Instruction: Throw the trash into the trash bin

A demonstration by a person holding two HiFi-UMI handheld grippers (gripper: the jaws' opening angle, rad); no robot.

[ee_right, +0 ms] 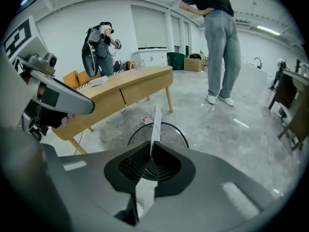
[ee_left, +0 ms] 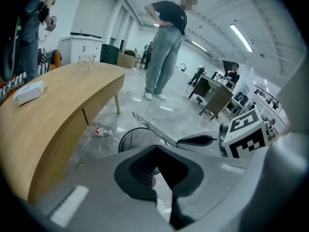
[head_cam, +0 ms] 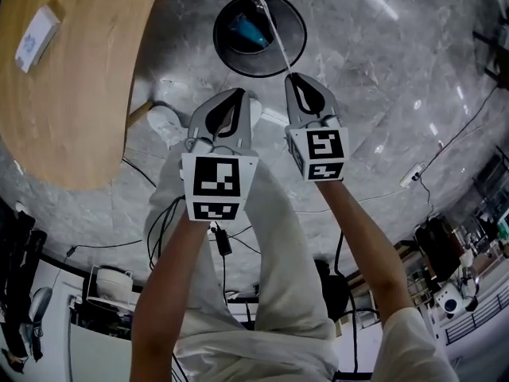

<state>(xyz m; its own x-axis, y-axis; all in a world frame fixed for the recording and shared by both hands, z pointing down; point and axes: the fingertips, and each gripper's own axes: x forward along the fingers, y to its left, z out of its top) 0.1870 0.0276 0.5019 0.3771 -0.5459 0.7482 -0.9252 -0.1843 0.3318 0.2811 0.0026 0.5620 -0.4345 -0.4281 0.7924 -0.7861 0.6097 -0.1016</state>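
Note:
My right gripper (head_cam: 292,76) is shut on a thin white strip of trash (head_cam: 270,22), which slants out over the black round trash bin (head_cam: 225,50) on the floor. In the right gripper view the strip (ee_right: 156,122) stands edge-on between the jaws of the right gripper (ee_right: 150,146), with the mesh bin (ee_right: 179,130) just beyond. A blue object (head_cam: 250,30) lies inside the bin. My left gripper (head_cam: 240,92) hangs beside the right one, short of the bin, jaws together with nothing in them. In the left gripper view the left gripper (ee_left: 155,148) faces the bin (ee_left: 129,137).
A curved wooden table (head_cam: 79,78) stands left of the bin with a white box (head_cam: 36,38) on it. A small crumpled piece (ee_left: 100,131) lies on the floor by the table leg. A person (ee_right: 219,42) stands beyond the bin. Cables cross the marble floor.

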